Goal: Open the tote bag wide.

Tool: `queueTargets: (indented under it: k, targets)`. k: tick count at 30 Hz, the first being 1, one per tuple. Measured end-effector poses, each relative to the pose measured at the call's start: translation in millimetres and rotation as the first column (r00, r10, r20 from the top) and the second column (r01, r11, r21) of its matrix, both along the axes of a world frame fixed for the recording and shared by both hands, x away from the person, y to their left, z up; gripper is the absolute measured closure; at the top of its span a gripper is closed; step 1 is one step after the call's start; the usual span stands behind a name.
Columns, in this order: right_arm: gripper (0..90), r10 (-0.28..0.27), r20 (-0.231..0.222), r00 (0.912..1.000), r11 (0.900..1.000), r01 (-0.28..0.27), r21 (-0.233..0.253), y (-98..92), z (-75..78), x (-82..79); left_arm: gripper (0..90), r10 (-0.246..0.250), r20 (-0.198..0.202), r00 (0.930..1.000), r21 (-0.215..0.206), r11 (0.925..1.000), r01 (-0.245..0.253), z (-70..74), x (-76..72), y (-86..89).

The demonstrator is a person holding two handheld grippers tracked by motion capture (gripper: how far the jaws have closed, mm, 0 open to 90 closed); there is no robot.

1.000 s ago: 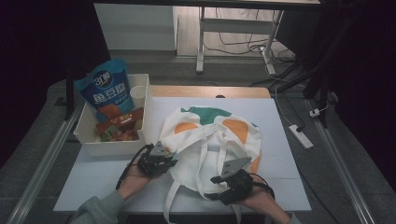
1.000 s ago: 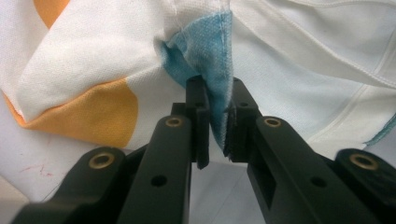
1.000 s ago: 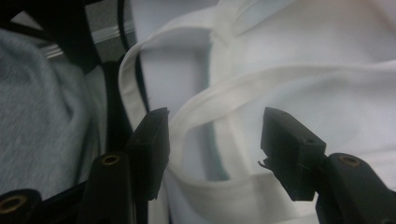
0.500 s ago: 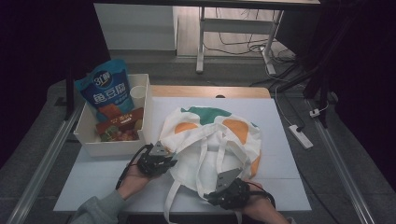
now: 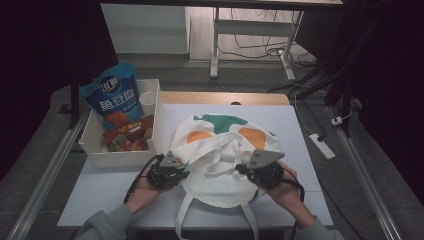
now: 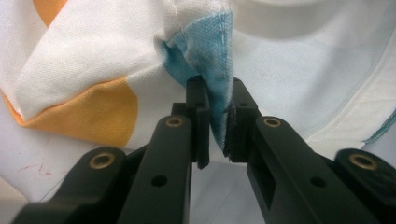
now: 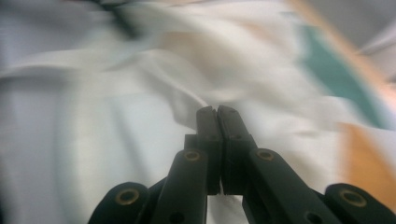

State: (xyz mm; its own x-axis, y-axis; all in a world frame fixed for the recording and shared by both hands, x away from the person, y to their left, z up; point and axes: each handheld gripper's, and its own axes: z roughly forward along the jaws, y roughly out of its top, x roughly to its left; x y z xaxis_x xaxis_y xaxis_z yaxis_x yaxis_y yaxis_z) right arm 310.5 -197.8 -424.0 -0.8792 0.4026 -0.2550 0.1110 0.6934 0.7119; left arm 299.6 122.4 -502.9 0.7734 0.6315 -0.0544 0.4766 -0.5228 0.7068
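Observation:
A white tote bag [image 5: 220, 150] with orange and green patches lies in the middle of the table. My left gripper [image 5: 182, 172] is at the bag's left edge. In the left gripper view, that gripper [image 6: 215, 88] is shut on a teal-stained fold of the bag's cloth [image 6: 212, 51]. My right gripper [image 5: 243, 170] is at the bag's right side, pointing inward. In the blurred right gripper view, its jaws [image 7: 216, 109] are pressed together and a thin ridge of the bag's cloth [image 7: 140, 70] runs into the tips. The bag's straps [image 5: 182, 220] trail off the near edge.
A white box [image 5: 95, 155] stands at the table's left. It holds a blue snack bag [image 5: 114, 97], a red packet [image 5: 127, 135] and a paper cup [image 5: 148, 100]. Bare tabletop [image 5: 300, 125] lies to the bag's right. A power strip [image 5: 321, 146] lies on the floor.
My right gripper pulled back toward the near edge, then moved forward and right onto the bag's right side. The left gripper stayed where it was. The bag's near part has bunched up.

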Motion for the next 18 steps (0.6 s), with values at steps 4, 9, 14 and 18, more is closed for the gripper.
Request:
queueTargets:
  k: [4,9,14,18]
  targets:
    - [88.2,-0.138,0.029,0.99,0.988,0.136,0.071,-13.0,4.8,45.9,81.6,0.002,0.002,1.0,-0.001,1.0,-0.002,-0.3,-0.3,0.2]
    - [88.1,-0.282,-0.011,0.9594,0.95,0.281,0.138,-30.3,-3.1,101.6,81.5,0.004,0.0,1.0,-0.006,1.0,-0.004,-1.1,-1.0,1.1]
    - [88.2,-0.45,-0.114,0.886,0.866,0.464,0.186,-61.0,-25.3,147.9,81.5,0.005,0.0,1.0,-0.006,1.0,-0.005,-1.4,-1.3,1.2]
    - [88.1,-0.518,-0.188,0.8344,0.823,0.546,0.155,-80.3,-53.2,170.9,81.5,0.009,-0.003,1.0,-0.007,0.9999,-0.009,-1.5,-1.0,0.9]
